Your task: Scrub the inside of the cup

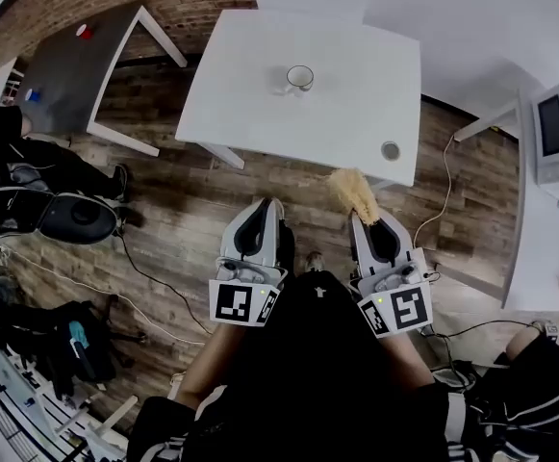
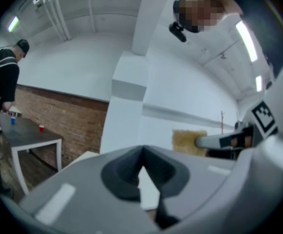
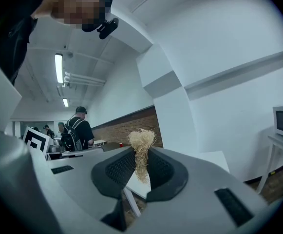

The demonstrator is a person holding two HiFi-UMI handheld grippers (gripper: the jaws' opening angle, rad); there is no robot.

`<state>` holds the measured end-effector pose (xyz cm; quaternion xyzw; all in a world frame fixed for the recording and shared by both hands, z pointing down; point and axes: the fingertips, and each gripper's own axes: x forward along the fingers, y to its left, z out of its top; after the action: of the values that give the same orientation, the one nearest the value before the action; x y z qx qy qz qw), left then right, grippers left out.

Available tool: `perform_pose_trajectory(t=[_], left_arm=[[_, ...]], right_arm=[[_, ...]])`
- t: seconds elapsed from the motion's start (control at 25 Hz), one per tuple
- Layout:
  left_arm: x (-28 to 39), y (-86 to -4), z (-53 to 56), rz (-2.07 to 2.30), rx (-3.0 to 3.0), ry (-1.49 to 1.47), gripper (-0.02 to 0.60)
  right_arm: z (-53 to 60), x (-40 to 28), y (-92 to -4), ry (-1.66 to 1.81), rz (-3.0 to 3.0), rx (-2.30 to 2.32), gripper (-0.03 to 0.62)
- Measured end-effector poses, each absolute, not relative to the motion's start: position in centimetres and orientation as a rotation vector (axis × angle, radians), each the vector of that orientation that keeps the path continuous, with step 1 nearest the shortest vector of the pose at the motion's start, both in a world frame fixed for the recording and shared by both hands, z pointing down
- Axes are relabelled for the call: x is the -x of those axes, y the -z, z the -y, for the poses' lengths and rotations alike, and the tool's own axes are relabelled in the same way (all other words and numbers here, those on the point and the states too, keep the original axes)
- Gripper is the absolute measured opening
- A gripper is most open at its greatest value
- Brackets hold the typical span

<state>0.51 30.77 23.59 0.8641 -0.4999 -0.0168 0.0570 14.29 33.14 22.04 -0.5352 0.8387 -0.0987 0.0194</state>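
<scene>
A white cup stands upright near the far middle of the white table. My two grippers are held low over the wooden floor, on the near side of the table and well apart from the cup. The left gripper is shut with nothing between its jaws. The right gripper is shut on a tuft of straw-coloured scrubbing fibre, which sticks out past its tips towards the table edge. The left gripper view also catches that scrubbing fibre off to the right. The cup does not show in either gripper view.
A small round lid-like thing lies at the table's near right corner. A grey table with a red cup stands at the left. A microwave sits on a counter at the right. Bags and cables lie on the floor at the left. A person stands further off.
</scene>
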Motion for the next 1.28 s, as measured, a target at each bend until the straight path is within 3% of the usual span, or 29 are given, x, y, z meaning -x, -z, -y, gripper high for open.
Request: perform_pose_trajectory(t=[0.6,1.28], left_arm=[[1.8,-25.1,-15.0,1.316,-2.691,0.079,0.003],[0.9,-27.8,-5.7,1.237,-2.696,0.006,0.003]], right_arm=[[-18.0,-11.7,-23.8,0.339,-2.518,1.858,0.054],[-8.0,-12.2,-23.9,0.323,-2.553,1.924,0.054]])
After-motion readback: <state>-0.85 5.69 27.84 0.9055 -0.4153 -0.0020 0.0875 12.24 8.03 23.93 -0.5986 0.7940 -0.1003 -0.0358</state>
